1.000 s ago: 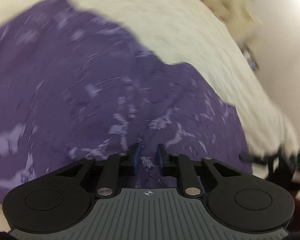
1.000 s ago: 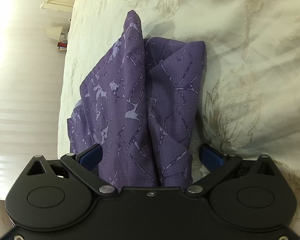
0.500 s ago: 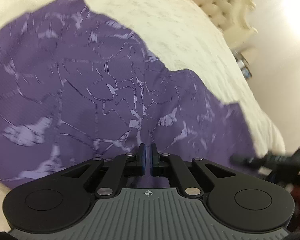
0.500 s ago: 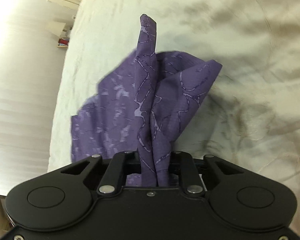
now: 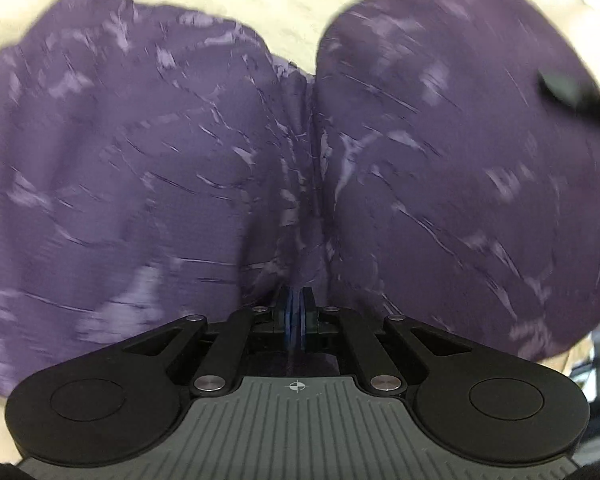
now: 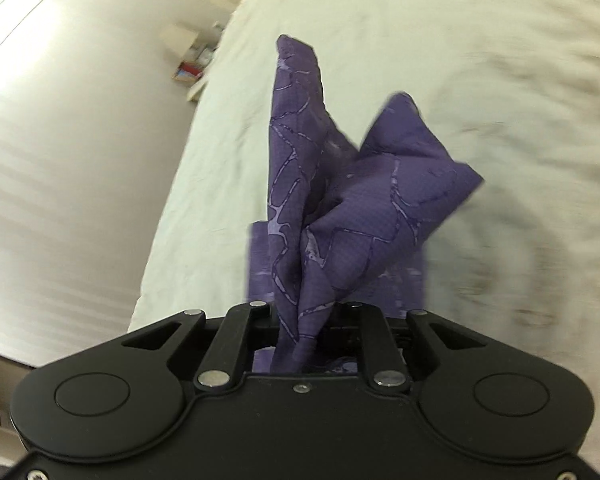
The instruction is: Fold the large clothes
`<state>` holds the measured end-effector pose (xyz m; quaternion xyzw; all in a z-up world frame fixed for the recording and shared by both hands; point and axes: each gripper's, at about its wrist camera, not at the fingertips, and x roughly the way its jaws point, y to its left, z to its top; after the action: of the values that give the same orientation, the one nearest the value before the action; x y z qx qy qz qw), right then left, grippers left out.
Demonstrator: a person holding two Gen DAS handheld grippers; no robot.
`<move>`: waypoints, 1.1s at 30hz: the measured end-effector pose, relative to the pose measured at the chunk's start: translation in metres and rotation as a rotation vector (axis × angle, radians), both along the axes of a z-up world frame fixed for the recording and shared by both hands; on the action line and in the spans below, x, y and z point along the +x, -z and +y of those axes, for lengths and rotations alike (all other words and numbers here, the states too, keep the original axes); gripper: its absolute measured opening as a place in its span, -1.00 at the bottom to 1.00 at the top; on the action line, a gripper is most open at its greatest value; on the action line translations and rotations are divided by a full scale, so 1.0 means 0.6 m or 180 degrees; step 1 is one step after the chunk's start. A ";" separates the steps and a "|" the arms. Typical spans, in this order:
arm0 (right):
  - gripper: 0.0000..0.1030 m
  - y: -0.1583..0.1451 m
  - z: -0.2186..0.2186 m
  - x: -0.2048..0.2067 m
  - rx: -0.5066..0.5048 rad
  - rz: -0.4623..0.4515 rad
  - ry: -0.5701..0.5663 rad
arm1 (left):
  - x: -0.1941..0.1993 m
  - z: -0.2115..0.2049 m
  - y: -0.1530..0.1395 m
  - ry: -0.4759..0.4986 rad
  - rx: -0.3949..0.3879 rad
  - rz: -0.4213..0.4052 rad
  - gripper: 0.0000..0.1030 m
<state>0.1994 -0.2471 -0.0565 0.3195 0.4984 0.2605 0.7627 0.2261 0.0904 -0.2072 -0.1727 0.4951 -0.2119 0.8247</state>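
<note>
A large purple garment (image 5: 140, 160) with a pale crackle pattern fills the left wrist view, lying over a cream bed cover (image 5: 284, 4). My left gripper (image 5: 298, 312) is shut, its blue pads pinching a crease of this fabric. A raised fold of cloth bulges at the right, with a blurred dark part (image 5: 568, 88) by its top edge. In the right wrist view my right gripper (image 6: 304, 328) is shut on a bunch of the garment (image 6: 340, 208), which stands up out of the jaws, lifted above the bed cover (image 6: 480, 60).
The bed's edge runs down the left of the right wrist view, with pale floor (image 6: 60, 160) beyond it. Small white furniture (image 6: 188, 48) with a few items stands near the far corner of the bed.
The right jaws went from wide apart to shut on the purple cloth, then rose with it above the bed. The left jaws closed on a crease, and a fold has risen at the right.
</note>
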 end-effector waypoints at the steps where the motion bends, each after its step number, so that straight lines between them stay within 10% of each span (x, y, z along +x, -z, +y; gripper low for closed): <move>1: -0.53 -0.004 0.025 0.005 -0.0015 -0.0022 -0.0050 | -0.005 0.012 -0.007 0.0012 0.0035 -0.0041 -0.89; 14: -0.47 0.095 0.331 0.073 -0.0518 0.0185 -0.0505 | -0.089 0.237 -0.050 -0.0698 0.0215 -0.0171 -0.80; 19: -0.11 0.135 0.400 0.084 -0.0762 0.0178 -0.0615 | -0.093 0.288 -0.058 -0.0933 0.0280 -0.0150 -0.80; 23: 0.42 0.142 0.407 0.068 -0.0533 0.0100 -0.0730 | -0.086 0.296 -0.077 -0.1018 0.0256 -0.0212 -0.80; 33: 0.43 0.067 0.284 0.056 0.0147 -0.0263 -0.0428 | -0.063 0.283 -0.174 -0.0826 0.0056 -0.0927 -0.53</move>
<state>0.2329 -0.0767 -0.0964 0.2918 0.4806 0.3355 0.7558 0.1885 0.2605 -0.1027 -0.1954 0.3460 -0.1223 0.9095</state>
